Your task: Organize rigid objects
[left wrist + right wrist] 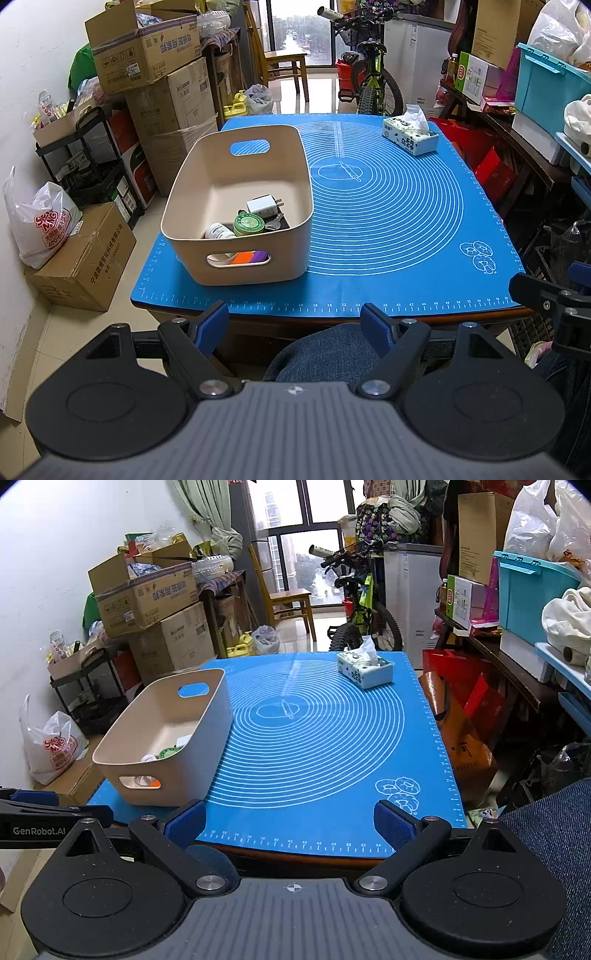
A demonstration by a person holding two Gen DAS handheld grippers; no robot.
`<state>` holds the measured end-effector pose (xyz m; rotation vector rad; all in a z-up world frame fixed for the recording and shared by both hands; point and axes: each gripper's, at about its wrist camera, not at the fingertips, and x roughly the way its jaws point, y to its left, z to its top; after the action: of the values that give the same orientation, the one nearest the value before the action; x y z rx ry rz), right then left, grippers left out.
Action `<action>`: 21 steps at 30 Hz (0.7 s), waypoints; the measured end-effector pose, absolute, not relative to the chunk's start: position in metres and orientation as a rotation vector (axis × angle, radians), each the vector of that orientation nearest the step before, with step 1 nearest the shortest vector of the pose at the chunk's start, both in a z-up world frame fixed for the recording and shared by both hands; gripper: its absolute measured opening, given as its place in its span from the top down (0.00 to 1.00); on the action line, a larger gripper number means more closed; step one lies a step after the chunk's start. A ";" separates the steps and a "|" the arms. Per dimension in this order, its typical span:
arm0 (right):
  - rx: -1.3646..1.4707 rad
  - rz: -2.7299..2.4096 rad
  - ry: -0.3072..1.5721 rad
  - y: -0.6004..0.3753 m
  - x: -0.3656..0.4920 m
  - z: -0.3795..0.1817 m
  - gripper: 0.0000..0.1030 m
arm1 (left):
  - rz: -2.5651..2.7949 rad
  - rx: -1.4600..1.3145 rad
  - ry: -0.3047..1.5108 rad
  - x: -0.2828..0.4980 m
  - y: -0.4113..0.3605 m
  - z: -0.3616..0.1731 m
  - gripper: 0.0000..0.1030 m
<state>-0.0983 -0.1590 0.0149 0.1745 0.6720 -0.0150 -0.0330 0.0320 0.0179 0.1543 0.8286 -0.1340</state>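
Note:
A beige plastic bin [192, 254] stands on the left of the blue mat [388, 221]. Inside it lie a white charger plug [263, 207], a green round tin [248, 225], a white bottle [218, 232] and an orange and purple item [248, 256] seen through the handle slot. The bin also shows in the right wrist view [184, 775]. My left gripper [294, 328] is open and empty, held back from the table's near edge. My right gripper [290, 823] is open and empty over the near edge; it shows at the right in the left wrist view [554, 299].
A tissue box [410, 134] sits at the mat's far right corner, also in the right wrist view [365, 670]. Cardboard boxes [147, 48] and a black cart [85, 158] stand left of the table, a bicycle [373, 81] behind it, shelves and a teal crate [546, 88] to the right.

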 end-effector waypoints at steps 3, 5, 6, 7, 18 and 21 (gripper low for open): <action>0.175 -0.015 0.672 -0.159 -0.098 0.015 0.06 | -0.134 0.154 0.828 -0.033 0.032 0.018 0.24; 0.174 -0.016 0.672 -0.159 -0.098 0.015 0.06 | -0.132 0.154 0.827 -0.033 0.033 0.018 0.24; 0.175 -0.015 0.672 -0.160 -0.098 0.015 0.06 | -0.132 0.154 0.827 -0.033 0.033 0.019 0.24; 0.175 -0.015 0.672 -0.160 -0.098 0.015 0.06 | -0.131 0.154 0.827 -0.033 0.033 0.019 0.24; 0.175 -0.016 0.672 -0.160 -0.098 0.015 0.06 | -0.129 0.156 0.829 -0.031 0.034 0.019 0.24; 0.175 -0.015 0.672 -0.160 -0.098 0.015 0.06 | -0.130 0.156 0.830 -0.032 0.034 0.019 0.24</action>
<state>-0.0982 -0.1603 0.0149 0.1749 0.6722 -0.0155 -0.0316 0.0340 0.0190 0.1559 0.8297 -0.1299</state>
